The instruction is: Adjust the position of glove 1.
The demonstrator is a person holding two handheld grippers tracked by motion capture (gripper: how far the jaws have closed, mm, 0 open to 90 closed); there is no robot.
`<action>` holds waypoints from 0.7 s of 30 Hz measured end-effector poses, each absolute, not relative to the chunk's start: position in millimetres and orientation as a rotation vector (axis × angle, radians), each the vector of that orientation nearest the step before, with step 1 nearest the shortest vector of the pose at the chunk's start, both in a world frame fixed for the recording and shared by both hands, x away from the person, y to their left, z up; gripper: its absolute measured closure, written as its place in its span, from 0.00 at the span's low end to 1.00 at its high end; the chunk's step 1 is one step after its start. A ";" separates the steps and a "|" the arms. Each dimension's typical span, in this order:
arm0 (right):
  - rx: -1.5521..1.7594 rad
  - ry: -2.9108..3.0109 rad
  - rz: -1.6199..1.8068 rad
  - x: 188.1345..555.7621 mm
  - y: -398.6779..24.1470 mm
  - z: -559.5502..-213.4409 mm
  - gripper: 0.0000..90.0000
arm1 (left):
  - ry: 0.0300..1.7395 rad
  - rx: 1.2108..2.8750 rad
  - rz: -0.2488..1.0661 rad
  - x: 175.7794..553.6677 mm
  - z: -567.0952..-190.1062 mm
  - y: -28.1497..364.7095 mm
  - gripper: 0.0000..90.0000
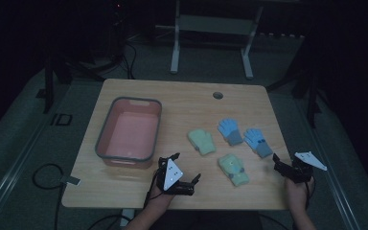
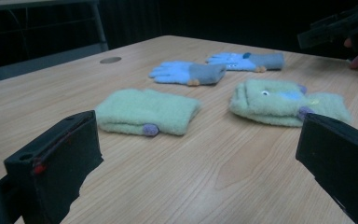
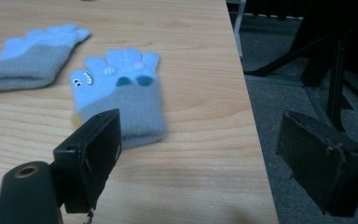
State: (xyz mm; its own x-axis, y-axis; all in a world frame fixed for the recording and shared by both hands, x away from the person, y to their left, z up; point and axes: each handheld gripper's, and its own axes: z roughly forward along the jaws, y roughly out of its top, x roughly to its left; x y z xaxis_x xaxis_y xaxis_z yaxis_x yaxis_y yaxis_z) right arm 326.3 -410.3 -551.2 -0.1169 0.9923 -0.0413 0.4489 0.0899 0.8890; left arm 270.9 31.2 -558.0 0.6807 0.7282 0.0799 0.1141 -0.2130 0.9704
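Dim light lies over a pale wooden worktop [image 1: 139,189] with dark floor, cables and a white metal frame [image 1: 211,28] behind it. A pink tub [image 1: 129,132] with a grey rim sits on the worktop and serves as the landmark: four small knitted gloves lie to its right. Nearest it is a green glove [image 1: 201,141], then a second green glove [image 1: 234,169] closer to the person, then a blue glove [image 1: 230,131], and farthest from the tub a blue glove with a grey cuff [image 1: 258,142].

Each looks light, soft and floppy, likely to sag and fold when lifted, not fragile and not slippery. A pinch across the thick folded cuff, or through the middle of the body, would probably hold best.

Just beside the tub's near corner, the left tongs [image 1: 186,167] stand wide open and hold nothing. Well to the tub's right, near the worktop's edge, the right tongs [image 1: 281,166] also gape with nothing between them, pointing at the grey-cuffed blue glove.
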 end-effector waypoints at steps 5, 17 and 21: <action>1.436 1.680 0.957 327.3 -409.3 -551.4 0.16 | 0.706 1.716 0.627 273.8 -557.8 32.5 0.00; 1.470 1.713 0.949 330.4 -414.0 -551.1 0.13 | 0.691 1.707 0.630 272.6 -558.1 33.3 0.00; 1.469 1.697 0.944 328.1 -417.6 -545.1 0.12 | 0.690 1.707 0.626 272.8 -558.1 33.2 0.00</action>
State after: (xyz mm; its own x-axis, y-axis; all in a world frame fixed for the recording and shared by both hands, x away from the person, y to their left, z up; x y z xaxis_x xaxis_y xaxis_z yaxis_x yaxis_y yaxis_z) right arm 328.1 -417.6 -545.1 -0.1196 0.9920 -0.0406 0.4881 0.0944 0.8676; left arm 272.8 33.2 -558.1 0.6865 0.7250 0.0556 0.1255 -0.1934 0.9731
